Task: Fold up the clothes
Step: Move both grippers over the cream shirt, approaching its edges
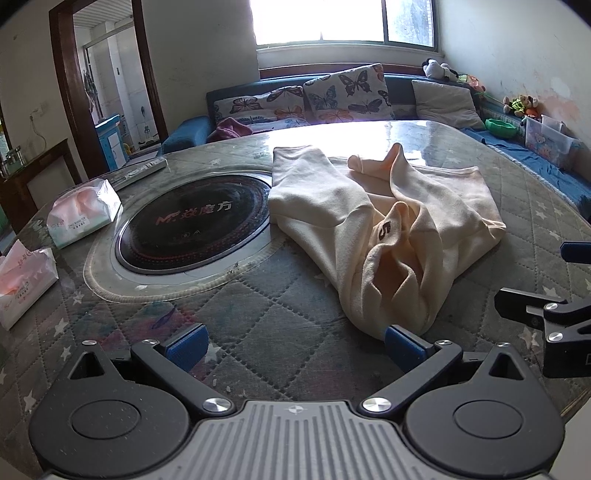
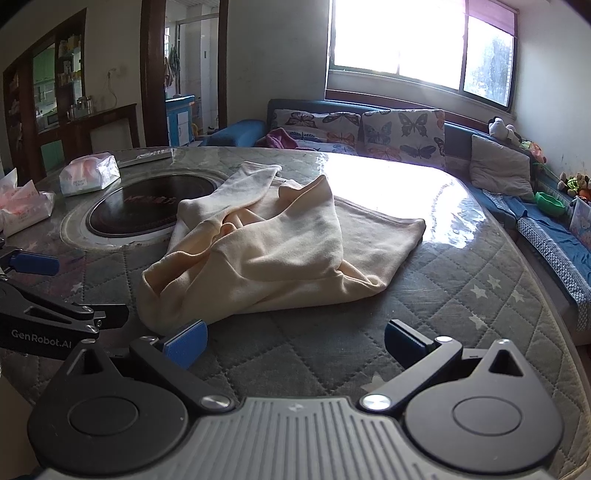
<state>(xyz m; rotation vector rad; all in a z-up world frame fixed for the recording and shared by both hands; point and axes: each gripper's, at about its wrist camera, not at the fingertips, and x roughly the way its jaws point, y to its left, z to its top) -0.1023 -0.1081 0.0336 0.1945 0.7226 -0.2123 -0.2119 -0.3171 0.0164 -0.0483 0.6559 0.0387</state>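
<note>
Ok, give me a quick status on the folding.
Left gripper open, right gripper open, both empty. Cream garment crumpled, unfolded on table. Nothing blocking.

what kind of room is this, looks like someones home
Most likely a lived-in living or dining room at home. A sofa with butterfly cushions runs under the window, stuffed toys sit on its back, and the round table has a built-in cooktop, tissue packs and a cream garment.

Bright window (image 1: 343, 22), blue sofa (image 2: 546, 225), butterfly cushions (image 1: 347, 92), dark doorframe (image 1: 66, 74)
</note>
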